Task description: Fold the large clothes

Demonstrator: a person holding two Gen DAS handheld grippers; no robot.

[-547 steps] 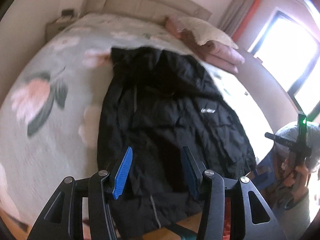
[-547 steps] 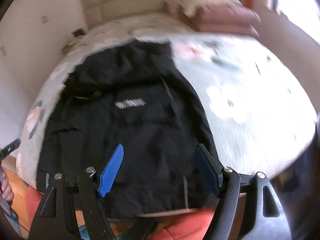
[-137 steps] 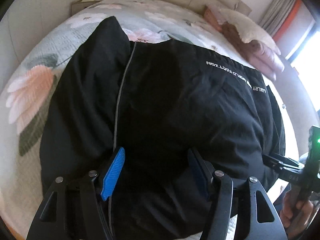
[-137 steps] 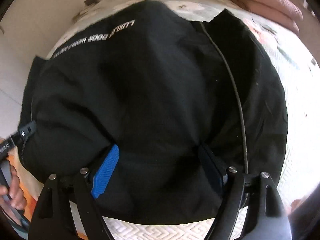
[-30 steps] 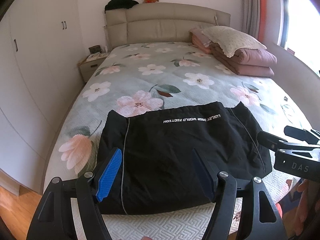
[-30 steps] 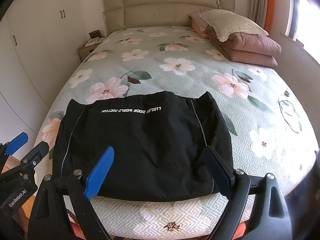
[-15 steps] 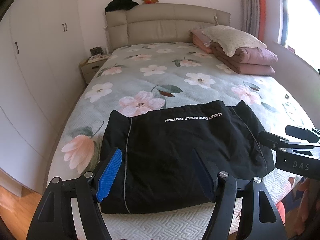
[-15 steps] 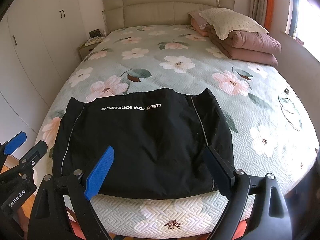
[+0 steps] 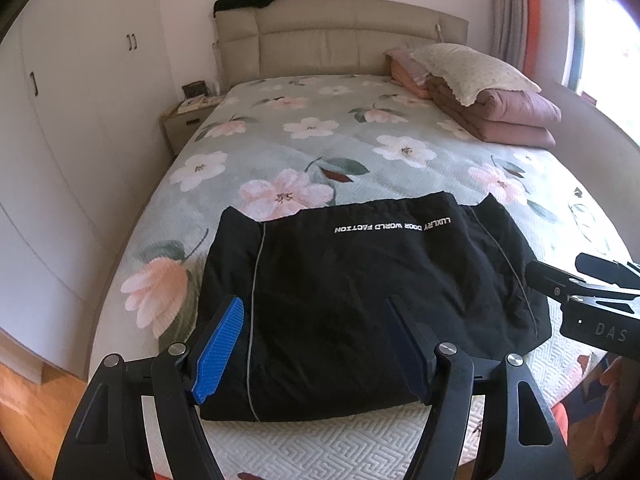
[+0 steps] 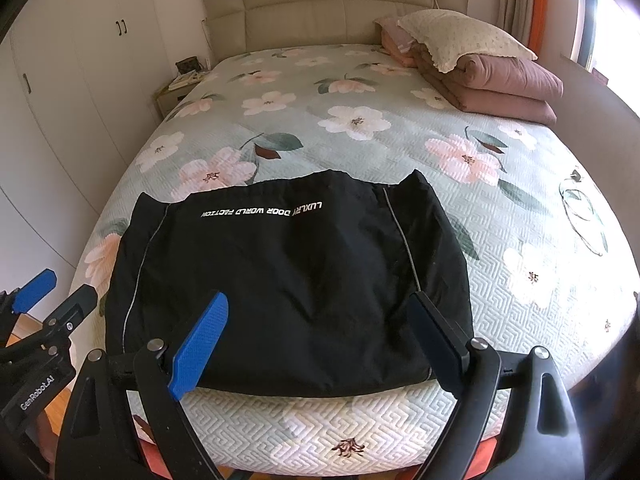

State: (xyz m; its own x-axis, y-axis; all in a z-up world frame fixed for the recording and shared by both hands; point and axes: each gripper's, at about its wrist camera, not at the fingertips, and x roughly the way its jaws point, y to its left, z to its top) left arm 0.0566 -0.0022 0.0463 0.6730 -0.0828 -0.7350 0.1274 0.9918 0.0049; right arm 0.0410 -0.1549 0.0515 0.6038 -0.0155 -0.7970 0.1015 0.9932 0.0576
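Observation:
A black jacket (image 9: pixel 360 292) lies folded into a flat rectangle at the foot of the bed, with white lettering along its far edge; it also shows in the right wrist view (image 10: pixel 288 272). My left gripper (image 9: pixel 316 312) is open and empty, held back above the jacket's near edge. My right gripper (image 10: pixel 320 308) is open and empty, also above the near edge. The right gripper shows at the right side of the left wrist view (image 9: pixel 588 280), and the left gripper shows at the left side of the right wrist view (image 10: pixel 52 288).
The bed (image 9: pixel 320 136) has a floral green cover. Folded pink quilts and a pillow (image 9: pixel 492 96) lie at the far right. A nightstand (image 9: pixel 188 116) and white wardrobes (image 9: pixel 72 120) stand on the left. The headboard (image 9: pixel 344 40) is at the back.
Over the last second both grippers have drawn slightly back from the folded jacket. Earlier, the jacket lay spread out and was folded; both grippers stay open.

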